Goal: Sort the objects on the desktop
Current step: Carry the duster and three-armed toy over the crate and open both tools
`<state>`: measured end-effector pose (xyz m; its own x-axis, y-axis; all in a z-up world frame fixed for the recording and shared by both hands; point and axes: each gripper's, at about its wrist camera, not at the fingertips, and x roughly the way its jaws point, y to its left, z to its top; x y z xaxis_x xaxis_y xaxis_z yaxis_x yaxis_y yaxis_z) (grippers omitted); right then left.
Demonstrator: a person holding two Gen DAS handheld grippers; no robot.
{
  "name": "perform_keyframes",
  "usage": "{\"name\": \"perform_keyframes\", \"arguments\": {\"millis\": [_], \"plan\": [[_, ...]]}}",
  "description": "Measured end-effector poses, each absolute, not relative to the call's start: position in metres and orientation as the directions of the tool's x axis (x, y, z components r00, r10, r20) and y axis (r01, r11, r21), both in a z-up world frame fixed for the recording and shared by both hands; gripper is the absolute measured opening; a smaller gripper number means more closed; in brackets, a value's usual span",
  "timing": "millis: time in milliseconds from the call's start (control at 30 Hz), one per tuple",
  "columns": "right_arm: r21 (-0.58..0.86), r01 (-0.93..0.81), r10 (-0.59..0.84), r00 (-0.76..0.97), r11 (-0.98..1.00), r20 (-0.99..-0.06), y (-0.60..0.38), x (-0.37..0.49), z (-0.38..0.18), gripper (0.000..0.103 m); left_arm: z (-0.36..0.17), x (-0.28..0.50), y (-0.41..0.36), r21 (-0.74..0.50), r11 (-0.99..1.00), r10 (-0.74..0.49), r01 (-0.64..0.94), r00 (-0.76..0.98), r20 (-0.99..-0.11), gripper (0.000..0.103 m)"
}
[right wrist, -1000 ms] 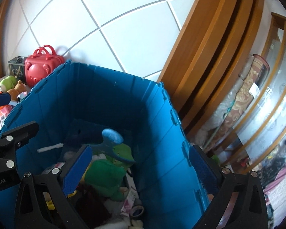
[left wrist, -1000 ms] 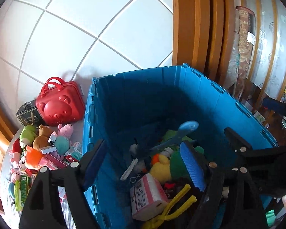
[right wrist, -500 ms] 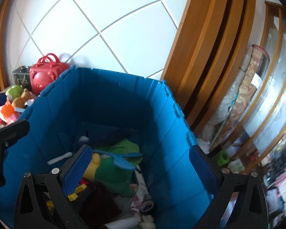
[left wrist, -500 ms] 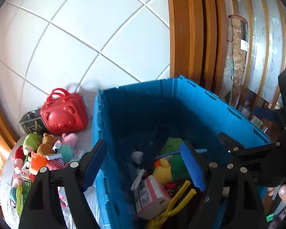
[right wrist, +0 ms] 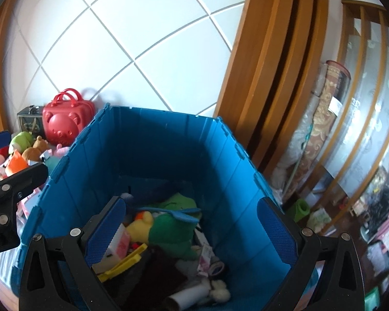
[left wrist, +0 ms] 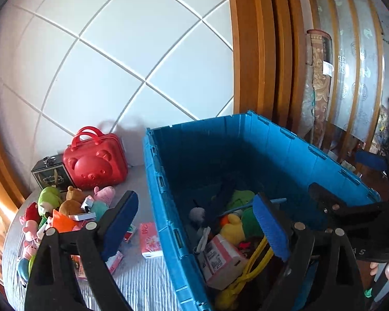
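Left wrist view: the left gripper [left wrist: 194, 220] is held wide open and empty astride the near wall of the deep blue plastic crate [left wrist: 163, 197], one pad over the grey bench [left wrist: 142, 280] and one over the crate's jumble, presumably because a next item is being chosen. Unsorted soft plush toys [left wrist: 64, 207] and a pink tissue packet [left wrist: 149, 239] lie on the bench left of the crate, before a red bear-faced carry case [left wrist: 96, 159]. The right gripper [right wrist: 192, 228] is likewise spread wide with nothing held, poised above the green plush frog [right wrist: 171, 230] inside the crate.
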<state>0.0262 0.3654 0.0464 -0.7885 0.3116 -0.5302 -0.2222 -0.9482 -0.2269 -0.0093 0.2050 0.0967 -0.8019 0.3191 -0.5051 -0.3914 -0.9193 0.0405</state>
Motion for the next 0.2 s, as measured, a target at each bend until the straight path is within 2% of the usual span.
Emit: {"name": "perform_keyframes", "arguments": {"millis": [200], "plan": [[-0.207, -0.249, 0.323, -0.784, -0.946, -0.530, 0.359, 0.035, 0.048, 0.103, 0.100, -0.004, 0.192, 0.036, -0.911, 0.343, -0.412, -0.801, -0.491, 0.091]]}}
